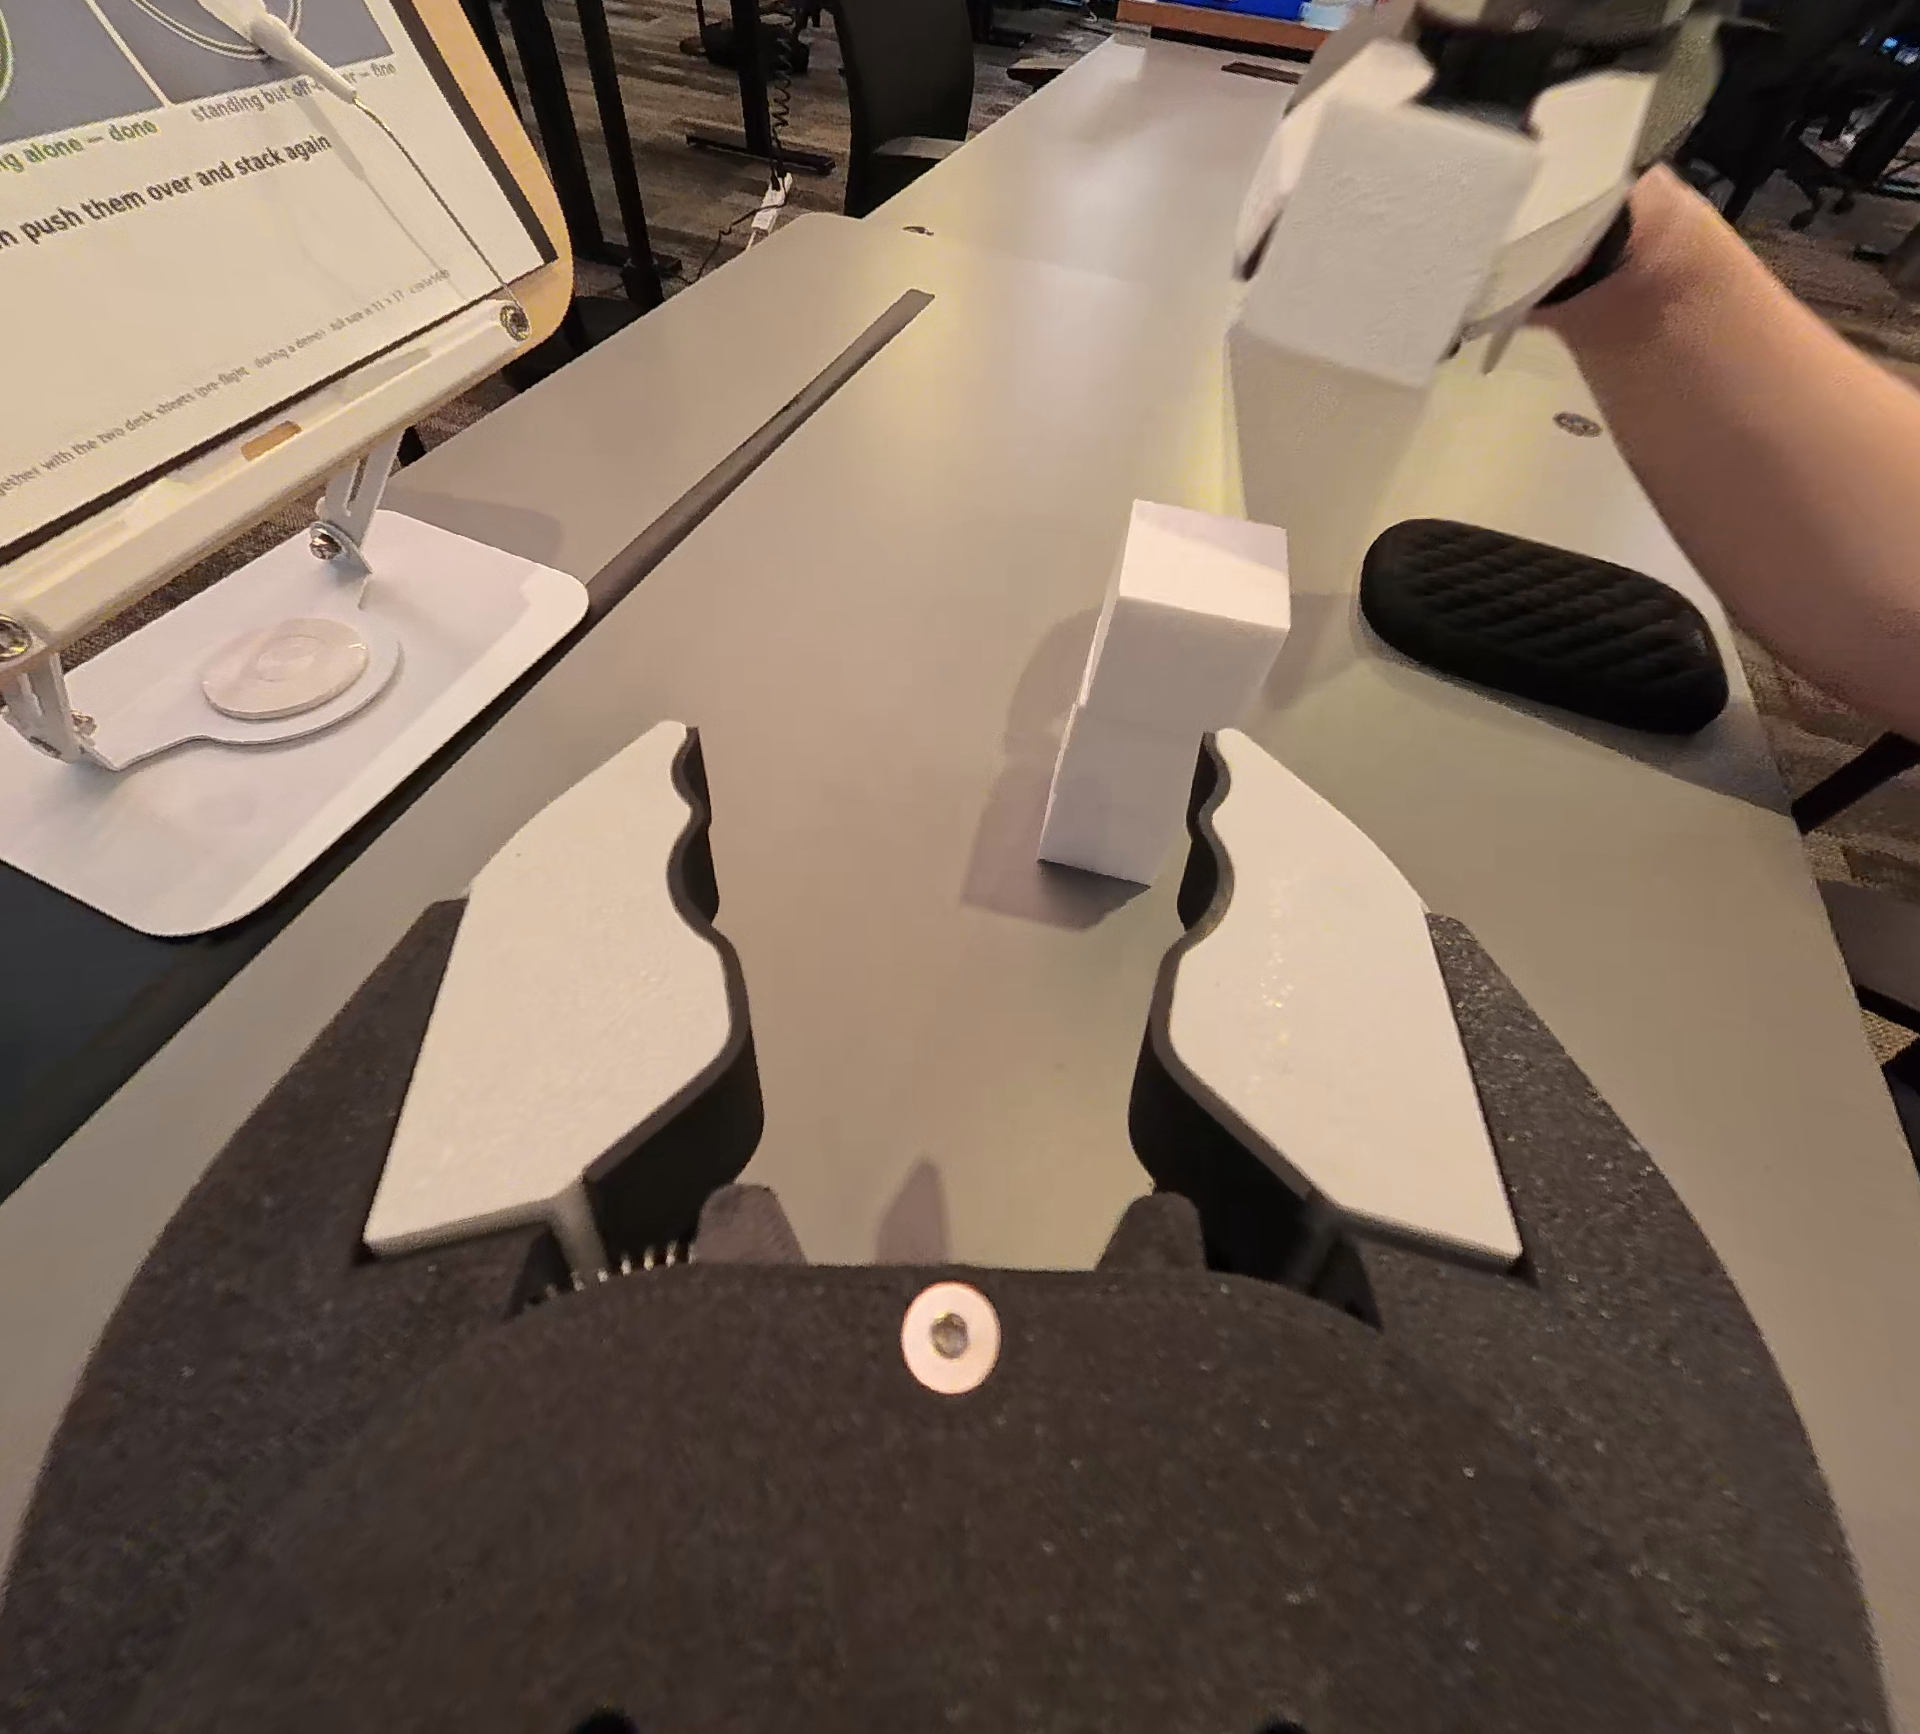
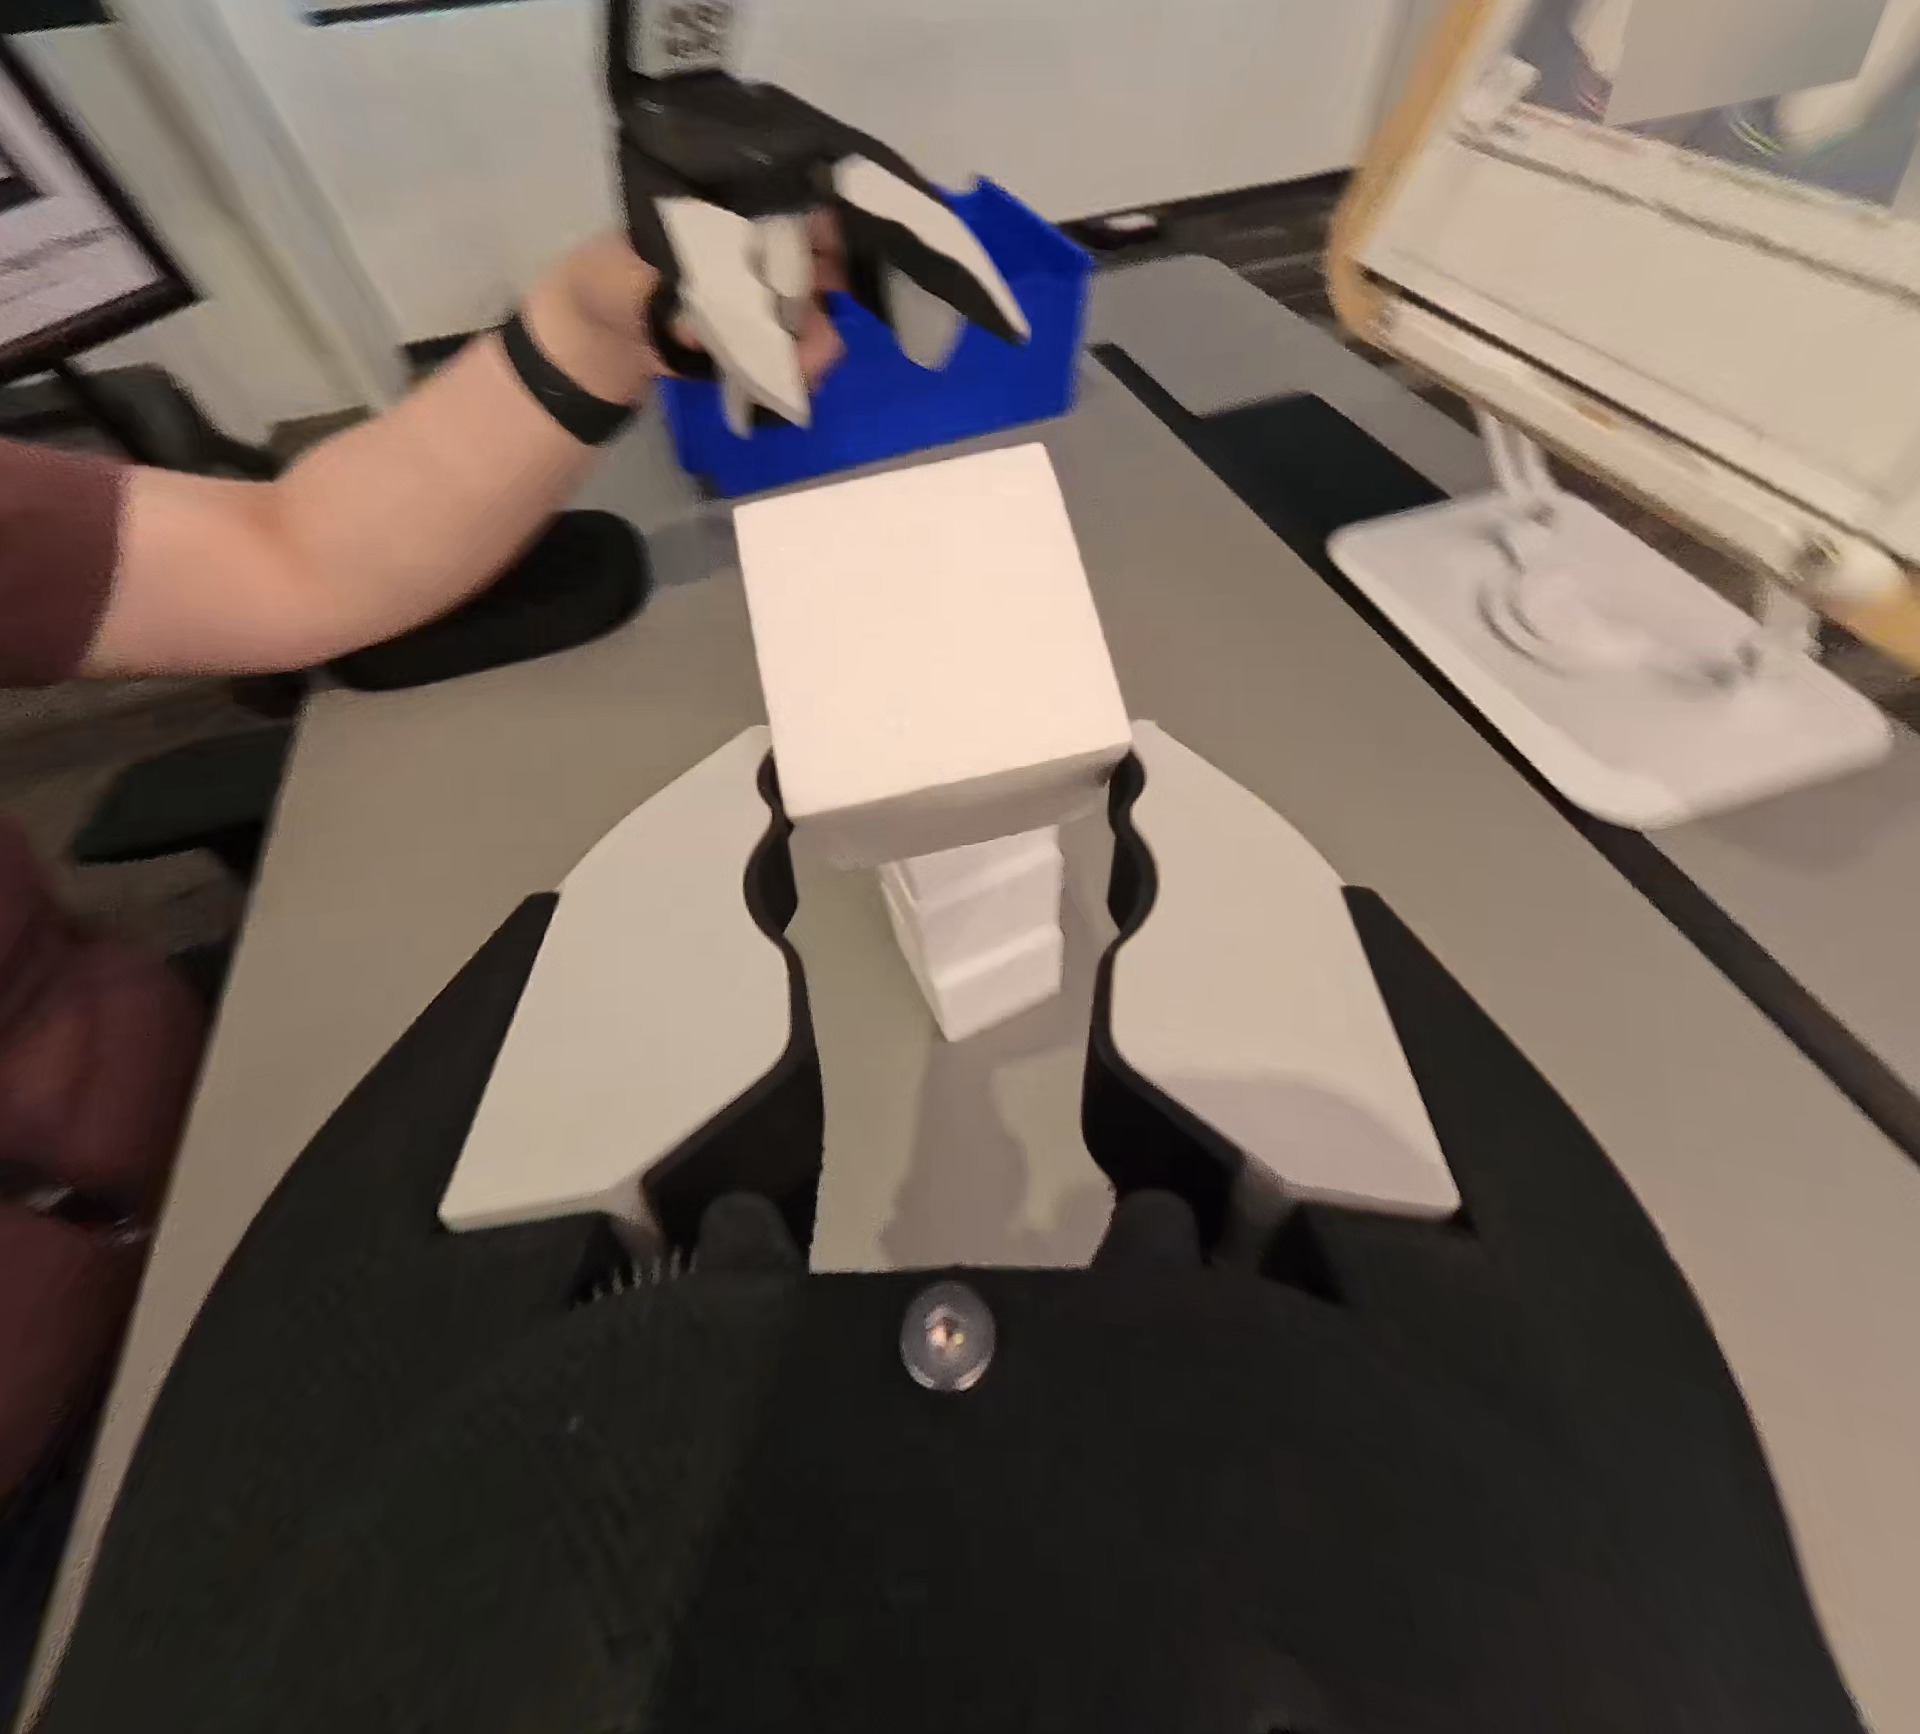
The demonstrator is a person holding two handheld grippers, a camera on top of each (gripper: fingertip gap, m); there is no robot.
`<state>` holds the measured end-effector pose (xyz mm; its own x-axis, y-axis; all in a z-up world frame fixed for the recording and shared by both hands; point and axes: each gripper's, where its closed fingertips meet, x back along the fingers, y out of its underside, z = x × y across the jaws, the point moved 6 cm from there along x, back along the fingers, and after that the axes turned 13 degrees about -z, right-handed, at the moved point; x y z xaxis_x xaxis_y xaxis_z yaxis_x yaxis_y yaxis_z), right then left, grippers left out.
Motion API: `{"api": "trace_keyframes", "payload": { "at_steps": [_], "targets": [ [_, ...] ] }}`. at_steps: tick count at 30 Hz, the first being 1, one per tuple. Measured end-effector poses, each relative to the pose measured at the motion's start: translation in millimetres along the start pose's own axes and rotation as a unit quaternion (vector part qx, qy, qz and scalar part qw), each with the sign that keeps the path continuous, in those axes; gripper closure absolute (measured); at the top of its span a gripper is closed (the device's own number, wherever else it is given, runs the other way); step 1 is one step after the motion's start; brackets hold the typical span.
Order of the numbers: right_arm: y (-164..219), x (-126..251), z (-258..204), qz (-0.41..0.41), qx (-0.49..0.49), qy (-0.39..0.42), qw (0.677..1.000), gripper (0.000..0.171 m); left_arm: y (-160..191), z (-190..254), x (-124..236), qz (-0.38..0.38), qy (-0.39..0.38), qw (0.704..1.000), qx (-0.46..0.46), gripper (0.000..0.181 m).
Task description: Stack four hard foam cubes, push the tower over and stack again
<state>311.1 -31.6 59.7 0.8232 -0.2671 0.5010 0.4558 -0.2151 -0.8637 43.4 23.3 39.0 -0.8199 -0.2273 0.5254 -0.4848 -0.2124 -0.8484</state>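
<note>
Two cubes stacked point(image 1: 1153, 697) on your grey desk point(image 1: 831, 645), R gripper point(image 2: 948, 775) clamping a third cube point(image 2: 925, 624) above 'em, L gripper point(image 1: 948, 785) spread wide, holding nothing.

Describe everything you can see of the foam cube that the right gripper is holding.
The held cube is plain white, matte and finely grained like hard foam, with crisp edges and no marks. The right gripper clamps it between its fingertips on two opposite sides, near one face. It hangs in the air, slightly tilted, above the stack of white cubes standing on the grey table, touching nothing but the fingers.
</note>
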Motion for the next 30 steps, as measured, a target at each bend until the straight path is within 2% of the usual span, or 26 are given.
{"api": "trace_keyframes", "payload": {
  "at_steps": [3, 7, 16, 20, 23, 26, 30],
  "targets": [
    [-18.7, -22.5, -10.7, -0.053, 0.051, -0.052, 0.996, 0.112, 1.9, -0.5, -2.2, -0.006, 0.002, 1.0, 0.0, 0.093],
    [-16.8, -49.7, -7.2, -0.125, 0.077, -0.057, 0.987, 0.111, 3.4, 0.7, -5.4, -0.014, 0.005, 1.0, -0.004, 0.093],
    [-7.9, -58.5, 8.4, -0.165, 0.056, -0.056, 0.983, 0.111, 5.1, 3.5, -14.3, -0.026, 0.018, 0.999, -0.011, 0.094],
    [-8.3, -59.0, 7.6, -0.159, 0.062, -0.052, 0.984, 0.111, 5.0, 3.2, -14.2, -0.025, 0.018, 0.999, -0.011, 0.094],
    [-11.7, -55.6, 5.7, -0.135, 0.061, -0.038, 0.988, 0.098, 3.8, 2.8, -11.3, -0.019, 0.018, 1.0, -0.008, 0.093],
    [-14.3, -43.0, -3.0, -0.092, 0.054, -0.026, 0.994, 0.095, 1.9, 2.5, -5.2, -0.012, 0.015, 1.0, -0.01, 0.093],
    [15.9, -22.3, -4.8, -0.081, 0.01, 0.046, 0.996, 0.099, -2.7, -1.5, 12.2, 0.004, -0.004, 1.0, -0.004, 0.095]
  ]
}}
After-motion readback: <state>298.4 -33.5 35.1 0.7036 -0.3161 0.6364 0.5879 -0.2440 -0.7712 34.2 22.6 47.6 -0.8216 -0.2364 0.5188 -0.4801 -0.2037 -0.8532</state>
